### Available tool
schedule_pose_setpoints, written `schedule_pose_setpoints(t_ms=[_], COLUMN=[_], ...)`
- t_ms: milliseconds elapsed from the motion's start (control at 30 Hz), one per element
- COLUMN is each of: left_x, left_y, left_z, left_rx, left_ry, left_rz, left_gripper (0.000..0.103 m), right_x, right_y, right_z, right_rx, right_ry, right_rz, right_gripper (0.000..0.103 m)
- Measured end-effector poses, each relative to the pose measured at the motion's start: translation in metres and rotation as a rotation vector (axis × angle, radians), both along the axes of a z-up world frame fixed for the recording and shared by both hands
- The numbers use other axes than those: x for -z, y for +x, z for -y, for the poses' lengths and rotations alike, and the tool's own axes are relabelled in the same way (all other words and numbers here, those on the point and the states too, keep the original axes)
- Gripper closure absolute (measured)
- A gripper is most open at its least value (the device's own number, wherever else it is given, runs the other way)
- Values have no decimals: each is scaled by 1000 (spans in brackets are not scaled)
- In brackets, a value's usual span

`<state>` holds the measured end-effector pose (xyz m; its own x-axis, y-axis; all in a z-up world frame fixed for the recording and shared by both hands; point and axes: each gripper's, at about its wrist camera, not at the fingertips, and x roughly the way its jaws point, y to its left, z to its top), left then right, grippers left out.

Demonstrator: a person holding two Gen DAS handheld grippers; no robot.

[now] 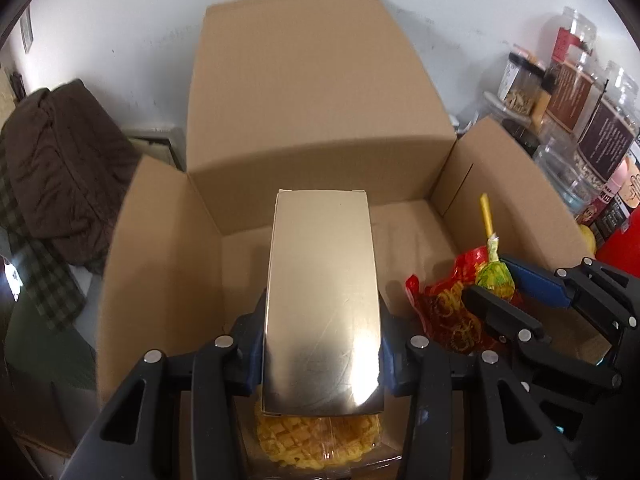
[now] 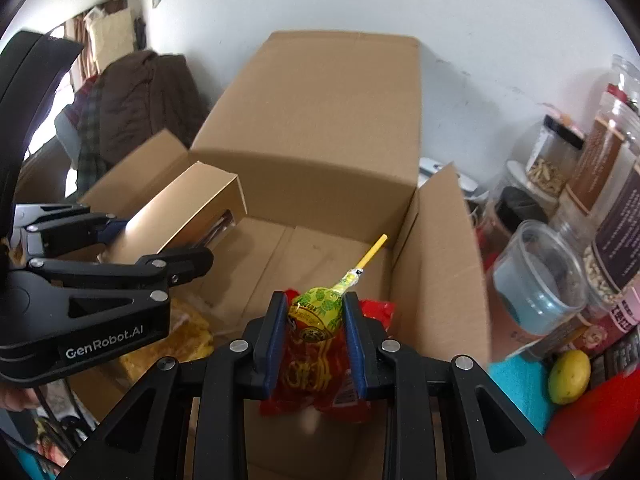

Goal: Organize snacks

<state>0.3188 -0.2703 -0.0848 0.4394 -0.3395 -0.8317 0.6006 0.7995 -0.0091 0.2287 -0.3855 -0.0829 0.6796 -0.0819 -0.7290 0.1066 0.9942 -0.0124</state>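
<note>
The left tool [image 1: 322,344] holds a gold box [image 1: 322,292] between its blue pads, gripped on the two long sides near the end that is closest to the camera. The box looks like thin glossy card: stiff enough to keep its shape, probably light, but smooth, so I judge it could slip if the grip gets loose, and it could dent under hard pressure. Its far end, seen from the right wrist, is open [image 2: 230,220], so the contents may slide out if it tips forward.

The right tool [image 2: 316,320] is closed narrow on a lollipop [image 2: 320,308] in a green-yellow wrapper together with a red snack bag [image 2: 316,376]. The pads press on the candy head, which is hard; the thin yellow stick points forward, away from the tool. The bag is soft and crinkly and hangs below the pads, so I think it is the less secure of the two.

Both tools are over the open cardboard carton [image 1: 316,92]. Ahead of the tools the floor of the carton is bare and gives good room. Below the left tool lies a yellow waffle-pattern snack [image 1: 318,440] in clear wrap. The side flaps stand up to the left of the left tool and to the right of the right tool, and the tall back flap stands ahead. The two tools are near each other, so they should go down without crossing. Jars [image 2: 600,184] stand outside, to the right of the right flap.
</note>
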Motion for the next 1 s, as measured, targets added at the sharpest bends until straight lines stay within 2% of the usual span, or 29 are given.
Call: schedule_pose_setpoints(t_ms=[200, 300, 433, 533, 767, 1000], left_x=[8, 4, -9, -18, -46, -87], left_y=[5, 1, -2, -4, -15, -38], left_z=[-4, -6, -8, -14, -30, -46], left_rx=[-34, -41, -46, -53, -69, -66], left_ry=[12, 21, 34, 22, -18, -77], left_rz=[-44, -7, 49, 59, 111, 166], left_gripper=[58, 58, 58, 58, 58, 58], right_x=[7, 8, 6, 1, -21, -59], right_y=[3, 3, 0, -2, -16, -38], right_z=[-5, -5, -11, -14, -12, -21], right_rx=[-1, 8, -14, -12, 13, 25], right_ry=[-33, -25, -4, -4, 0, -36], right_rz=[-17, -21, -30, -28, 0, 60], right_gripper=[75, 74, 62, 60, 60, 60])
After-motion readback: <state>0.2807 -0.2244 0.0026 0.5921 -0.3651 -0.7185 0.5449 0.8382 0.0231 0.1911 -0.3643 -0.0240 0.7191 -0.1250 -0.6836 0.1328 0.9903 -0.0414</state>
